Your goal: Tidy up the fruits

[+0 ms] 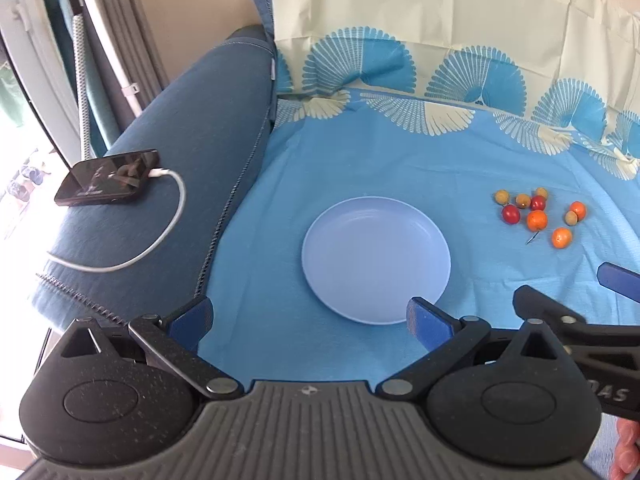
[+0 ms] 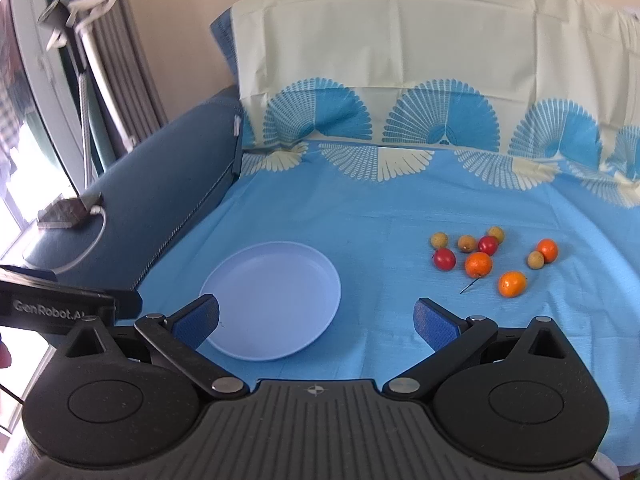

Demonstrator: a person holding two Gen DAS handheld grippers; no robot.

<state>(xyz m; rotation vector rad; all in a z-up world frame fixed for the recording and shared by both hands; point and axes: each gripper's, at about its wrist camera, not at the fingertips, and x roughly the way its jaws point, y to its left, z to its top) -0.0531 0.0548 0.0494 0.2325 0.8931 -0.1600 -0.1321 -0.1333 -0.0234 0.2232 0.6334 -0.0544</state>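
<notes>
An empty pale blue plate (image 1: 376, 258) (image 2: 276, 300) lies on the blue cloth. To its right sits a loose cluster of small fruits: oranges (image 1: 537, 220) (image 2: 478, 264), red ones (image 1: 511, 214) (image 2: 444, 259) and tan ones (image 1: 501, 197) (image 2: 439, 240). My left gripper (image 1: 310, 320) hangs open just short of the plate's near rim, nothing between its fingers. My right gripper (image 2: 316, 320) is open too, over the plate's near right edge, well short of the fruits. The right gripper's blue pad (image 1: 618, 280) shows at the left view's right edge.
A blue cloth (image 1: 360, 160) with fan pattern covers a sofa seat and backrest. On the dark blue armrest (image 1: 192, 128) lies a black phone (image 1: 108, 178) with a white cable (image 1: 160, 240). Curtains and a stand are at the far left. A small stem (image 2: 469, 286) lies by the oranges.
</notes>
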